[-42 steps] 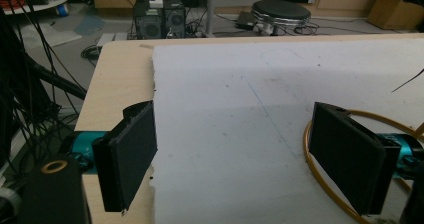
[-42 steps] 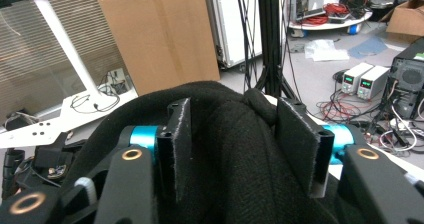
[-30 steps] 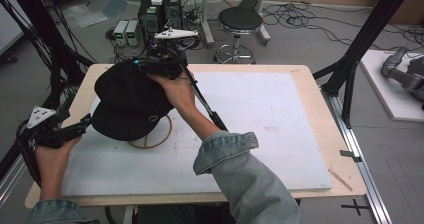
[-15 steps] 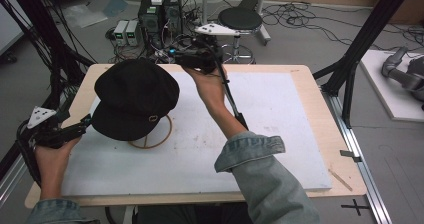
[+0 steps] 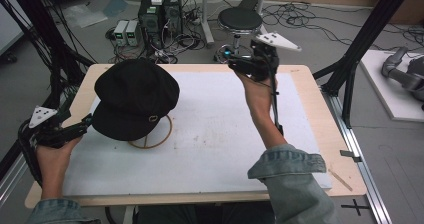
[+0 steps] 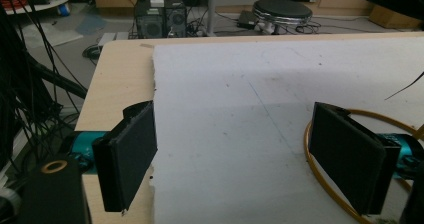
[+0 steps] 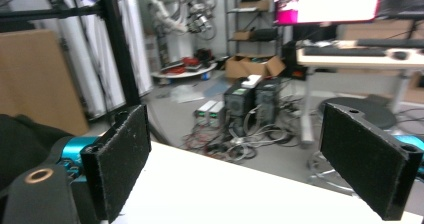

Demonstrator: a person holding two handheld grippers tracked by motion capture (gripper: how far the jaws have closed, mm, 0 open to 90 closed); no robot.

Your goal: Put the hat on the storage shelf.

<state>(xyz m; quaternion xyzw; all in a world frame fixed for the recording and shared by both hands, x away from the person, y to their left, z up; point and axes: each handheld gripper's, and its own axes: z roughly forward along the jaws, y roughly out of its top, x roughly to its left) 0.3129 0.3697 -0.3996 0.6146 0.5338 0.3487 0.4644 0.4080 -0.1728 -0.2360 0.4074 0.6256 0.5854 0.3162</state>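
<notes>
A light wooden table (image 5: 312, 91) is covered for the most part by a white foam mat (image 5: 215, 129), seen from above. On the left part of the mat a black fabric cap with a short brim and a small gold ring emblem (image 5: 135, 99) sits on a thin wooden hoop stand (image 5: 162, 136), whose round base rests on the mat.

The left gripper (image 5: 82, 124) is held low at the table's left edge by the person's left hand (image 5: 52, 156), its tips just beside the brim of the cap. In the left gripper view its two black padded jaws stand wide apart with nothing between them — bare white mat fills the gap, and the golden curve of the hoop base (image 6: 320, 184) passes by the right-hand jaw.

The right gripper (image 5: 235, 59) is raised above the far edge of the table, well apart from the cap, held up by the person's right hand (image 5: 257, 91) on a forearm with a rolled blue denim sleeve (image 5: 290, 171). In the right gripper view its jaws are also spread wide and grasp nothing; they point out into the room.

Beyond the table stand a round black stool (image 5: 240, 20) and two dark computer towers (image 5: 160, 11) among tangled cables on the grey floor (image 5: 320, 39).
</notes>
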